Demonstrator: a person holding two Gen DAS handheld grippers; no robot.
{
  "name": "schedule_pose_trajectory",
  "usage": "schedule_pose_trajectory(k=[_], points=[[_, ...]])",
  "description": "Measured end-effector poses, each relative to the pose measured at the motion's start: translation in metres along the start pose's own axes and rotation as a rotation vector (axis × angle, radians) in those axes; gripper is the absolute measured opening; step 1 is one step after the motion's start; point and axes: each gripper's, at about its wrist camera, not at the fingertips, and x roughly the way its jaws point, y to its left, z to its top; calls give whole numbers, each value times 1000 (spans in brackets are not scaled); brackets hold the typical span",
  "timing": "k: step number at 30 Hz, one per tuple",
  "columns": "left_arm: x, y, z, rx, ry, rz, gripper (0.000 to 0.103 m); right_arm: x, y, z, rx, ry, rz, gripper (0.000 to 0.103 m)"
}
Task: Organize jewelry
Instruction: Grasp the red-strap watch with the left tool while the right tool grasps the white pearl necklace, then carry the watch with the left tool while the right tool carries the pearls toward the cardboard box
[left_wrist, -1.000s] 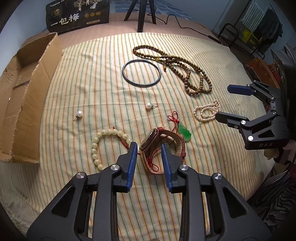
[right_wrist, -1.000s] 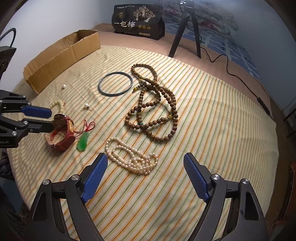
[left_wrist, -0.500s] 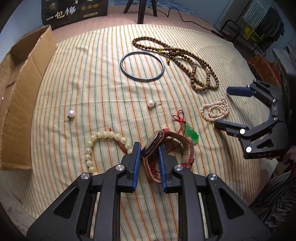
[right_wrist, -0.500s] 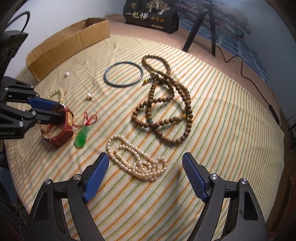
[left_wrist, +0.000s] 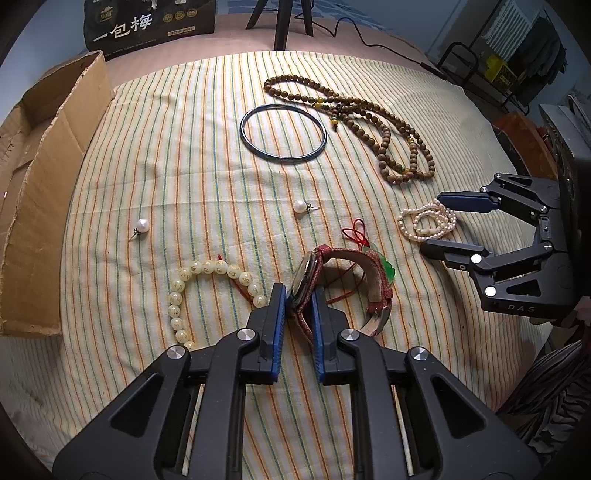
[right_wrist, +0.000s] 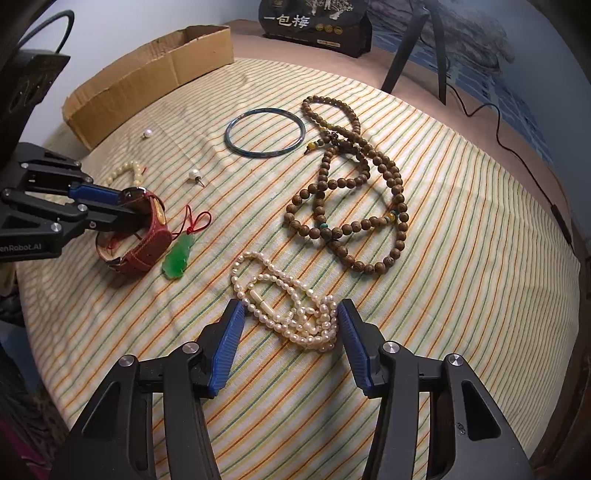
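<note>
My left gripper (left_wrist: 298, 295) is shut on the red-strapped watch (left_wrist: 373, 273), pinching its dial between the blue pads; it also shows in the right wrist view (right_wrist: 147, 236). A green jade pendant (right_wrist: 179, 256) on a red cord lies against the watch. My right gripper (right_wrist: 288, 317) is open, its fingers on either side of the pearl necklace (right_wrist: 291, 306), which also shows in the left wrist view (left_wrist: 426, 221). A pale bead bracelet (left_wrist: 207, 280), two pearl earrings (left_wrist: 142, 225) (left_wrist: 301, 206), a dark bangle (left_wrist: 282, 131) and a brown bead necklace (left_wrist: 373, 118) lie on the striped cloth.
An open cardboard box (left_wrist: 40, 177) lies along the left edge of the cloth. A black bag with Chinese writing (left_wrist: 147, 26) and a tripod (left_wrist: 280, 22) stand at the far side, with a cable (right_wrist: 517, 147) trailing on the right.
My left gripper has closed on the watch dial. My right gripper has moved forward and down until its open fingers flank the pearl necklace.
</note>
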Motion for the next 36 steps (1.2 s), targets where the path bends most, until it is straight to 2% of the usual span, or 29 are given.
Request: schedule_pose_trajectory(k=[4,6,7,8,10,15,22,36], points=[[-5,-2,0,-1,-12,-6,12,1,0,1,2,-3,-1,51],[-11,-1,1,-2,-29,-3,11,0,1,1,-1,-6,5,38],[-13,-1,2,-4,-37,-3,11,-1,2,0,4,-4,16,22],[-16,0,2,-10,-45,-4,11,-1,2,2,10,-1,18,13],[-22,2,2,-21,-58,-7,11,-3,2,3,14,8,14,10],[-46,12,2,-50,-113,-10,11,-14,1,2,16,-8,-11,6],[-84,32,6,-112,-209,-20,11,-45,-5,7,73,-89,-41,6],[-129,74,4,-190,-317,10,11,-108,-1,39,158,-289,0,6]])
